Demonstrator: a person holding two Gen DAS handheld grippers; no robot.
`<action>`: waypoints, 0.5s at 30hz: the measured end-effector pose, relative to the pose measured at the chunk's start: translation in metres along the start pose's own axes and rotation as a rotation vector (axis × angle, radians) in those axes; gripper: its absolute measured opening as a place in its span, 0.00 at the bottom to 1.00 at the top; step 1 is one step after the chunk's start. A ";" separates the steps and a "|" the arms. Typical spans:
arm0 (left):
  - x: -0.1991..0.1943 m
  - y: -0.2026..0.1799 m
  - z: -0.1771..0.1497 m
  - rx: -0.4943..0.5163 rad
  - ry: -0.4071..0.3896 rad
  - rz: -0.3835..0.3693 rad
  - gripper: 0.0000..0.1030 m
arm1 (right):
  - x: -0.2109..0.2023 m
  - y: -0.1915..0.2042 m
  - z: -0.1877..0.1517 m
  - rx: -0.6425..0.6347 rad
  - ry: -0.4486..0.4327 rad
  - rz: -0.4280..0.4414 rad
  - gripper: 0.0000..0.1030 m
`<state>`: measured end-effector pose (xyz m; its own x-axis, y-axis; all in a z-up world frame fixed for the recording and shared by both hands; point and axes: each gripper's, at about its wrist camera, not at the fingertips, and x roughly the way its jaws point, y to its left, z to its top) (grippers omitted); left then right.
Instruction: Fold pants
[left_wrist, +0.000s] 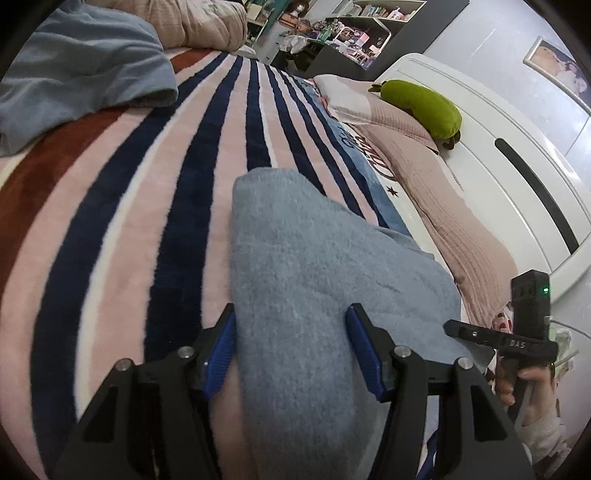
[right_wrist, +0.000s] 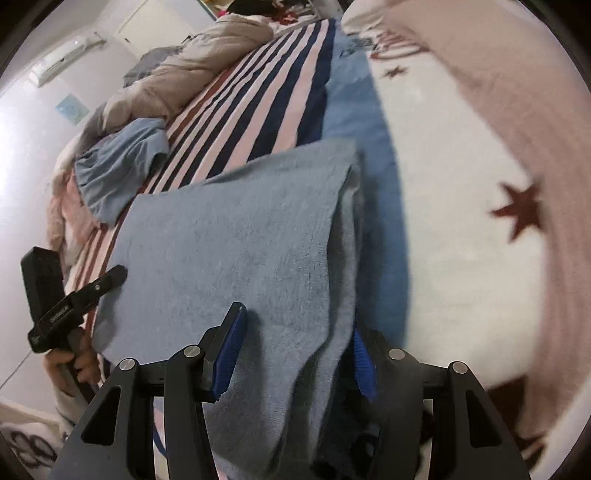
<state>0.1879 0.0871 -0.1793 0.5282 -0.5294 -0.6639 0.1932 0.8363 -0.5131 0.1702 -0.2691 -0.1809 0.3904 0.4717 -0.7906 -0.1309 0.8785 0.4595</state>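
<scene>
Blue-grey fleece pants (left_wrist: 314, 280) fill the lower centre of the left wrist view and lie on the striped blanket (left_wrist: 155, 192) that covers the bed. They show as one narrow, doubled-over strip running up from the bottom edge to mid-frame, with a rounded far end.

Left gripper (left_wrist: 291, 343): fingers spread wide, blue pads on either side of the strip. One pad sits at the cloth's left edge, the other on top of it. No pinch visible, nothing held.

Right gripper (right_wrist: 295, 354): also wide open. In the right wrist view the pants (right_wrist: 236, 251) spread across centre frame with a second layer stacked along their right edge. The left pad rests on the cloth, and the right pad is half hidden behind the hanging edge. Cannot tell if that pad touches fabric; no grip seen.

Each gripper shows in the other's view, at lower right and lower left, well apart.

Progress: judged partly done. The stacked layers suggest at least one fold is in. The bundle looks long, so a crosswise fold probably remains, plus smoothing.

Another blue garment (left_wrist: 74, 77) lies bunched at upper left. A green plush (left_wrist: 424, 107) sits on the pillows at upper right.
</scene>
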 end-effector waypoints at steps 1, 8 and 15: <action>0.002 0.001 0.000 -0.005 0.005 -0.005 0.50 | 0.004 -0.003 0.001 0.013 -0.002 0.027 0.45; 0.005 -0.001 0.003 -0.005 0.012 -0.030 0.30 | 0.005 -0.002 0.000 -0.005 -0.031 0.096 0.16; -0.010 -0.010 0.010 0.040 -0.034 -0.024 0.19 | -0.020 0.021 0.003 -0.063 -0.133 0.065 0.11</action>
<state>0.1886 0.0854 -0.1624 0.5507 -0.5446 -0.6325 0.2382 0.8288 -0.5062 0.1622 -0.2603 -0.1546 0.4960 0.5173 -0.6974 -0.2150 0.8513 0.4785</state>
